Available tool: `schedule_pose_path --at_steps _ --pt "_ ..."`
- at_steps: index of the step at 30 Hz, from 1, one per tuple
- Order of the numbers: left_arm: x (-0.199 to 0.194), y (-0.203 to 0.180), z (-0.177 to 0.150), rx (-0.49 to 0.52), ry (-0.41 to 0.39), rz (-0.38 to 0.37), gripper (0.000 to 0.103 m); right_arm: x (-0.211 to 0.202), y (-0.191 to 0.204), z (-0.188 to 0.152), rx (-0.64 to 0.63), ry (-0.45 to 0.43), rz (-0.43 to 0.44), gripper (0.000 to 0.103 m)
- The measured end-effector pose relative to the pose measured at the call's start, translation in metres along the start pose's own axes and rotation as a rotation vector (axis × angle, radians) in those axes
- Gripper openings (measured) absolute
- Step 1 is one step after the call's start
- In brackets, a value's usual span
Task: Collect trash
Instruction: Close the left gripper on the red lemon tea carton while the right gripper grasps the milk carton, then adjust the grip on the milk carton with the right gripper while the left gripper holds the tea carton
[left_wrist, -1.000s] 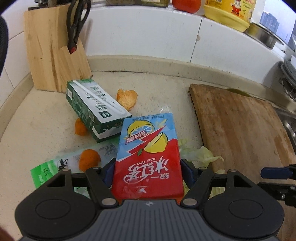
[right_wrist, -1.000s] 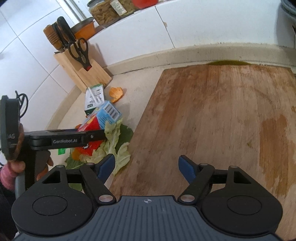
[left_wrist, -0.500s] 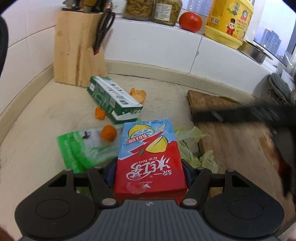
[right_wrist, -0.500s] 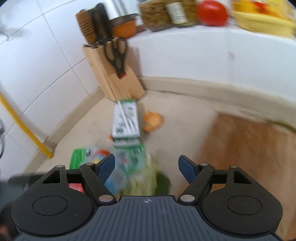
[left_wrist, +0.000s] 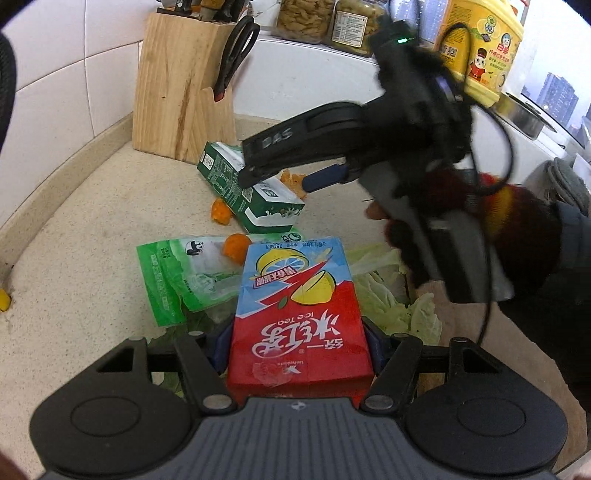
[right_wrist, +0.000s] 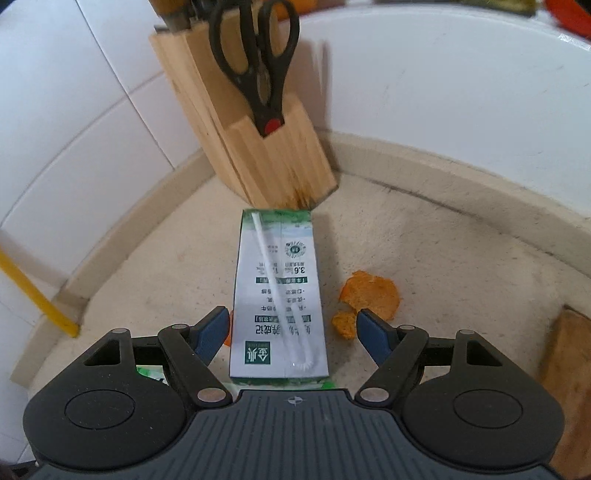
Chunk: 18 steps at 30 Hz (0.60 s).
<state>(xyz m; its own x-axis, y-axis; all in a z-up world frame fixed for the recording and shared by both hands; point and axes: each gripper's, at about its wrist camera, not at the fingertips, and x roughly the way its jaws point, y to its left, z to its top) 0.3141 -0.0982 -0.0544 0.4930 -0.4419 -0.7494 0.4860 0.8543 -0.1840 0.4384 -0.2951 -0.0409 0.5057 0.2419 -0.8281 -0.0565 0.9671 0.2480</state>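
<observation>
On the speckled countertop (left_wrist: 74, 229), trash lies scattered btwn the knife block (left_wrist: 181, 85) and the wooden cutting board (right_wrist: 565, 369).

Left side: your left gripper (left_wrist: 297, 341) is pinching the red-and-blue ice tea carton (left_wrist: 295, 314) at its near end, one blue pad on each side face. Carton points away from the camera, far end over a green plastic wrapper (left_wrist: 177, 273) w/ a panda print. An orange peel piece (left_wrist: 236, 245) sits on that wrapper, just beside the carton's far left corner. Cabbage leaves (left_wrist: 391, 295) lie to the carton's right, touching or very near it; cannot tell which.

Right side: your right gripper (right_wrist: 291, 328) is spread wide, blue fingertips (right_wrist: 212, 328) straddling the near end of the green-and-white milk carton (right_wrist: 279, 306). Pads stand apart from the carton's sides, no contact seen. Carton lies flat, white straw along its top face, far end just beside the knife block's base. Black scissors (right_wrist: 258, 62) hang in the block. Two orange peel scraps (right_wrist: 369, 295) lie to the carton's right, near the right pad.

From the left wrist view, the right gripper's body is over the milk carton, held by a hand (left_wrist: 517, 236) in a dark glove w/ red-yellow bands. Jars and a yellow bottle (left_wrist: 480, 48) stand on the ledge behind.
</observation>
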Motion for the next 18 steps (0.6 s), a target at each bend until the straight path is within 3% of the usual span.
schedule_pose_path --at_steps 3,5,10,14,18 --pt "0.003 -0.002 0.001 0.007 0.005 0.002 0.064 0.011 -0.002 0.001 0.027 0.036 0.037 0.074" --pt "0.005 -0.002 0.002 0.01 0.01 0.006 0.064 0.016 -0.004 0.0 0.041 0.056 0.058 0.062" --pt "0.006 -0.002 0.001 0.011 0.015 0.009 0.064 0.001 -0.004 -0.009 0.026 0.049 0.064 0.062" --pt "0.0 -0.003 -0.002 0.014 0.009 -0.009 0.063 -0.038 -0.014 -0.025 0.044 0.034 0.104 0.061" --pt "-0.009 -0.003 -0.013 0.039 0.017 -0.011 0.063 -0.077 -0.023 -0.053 0.018 0.037 0.091 0.061"
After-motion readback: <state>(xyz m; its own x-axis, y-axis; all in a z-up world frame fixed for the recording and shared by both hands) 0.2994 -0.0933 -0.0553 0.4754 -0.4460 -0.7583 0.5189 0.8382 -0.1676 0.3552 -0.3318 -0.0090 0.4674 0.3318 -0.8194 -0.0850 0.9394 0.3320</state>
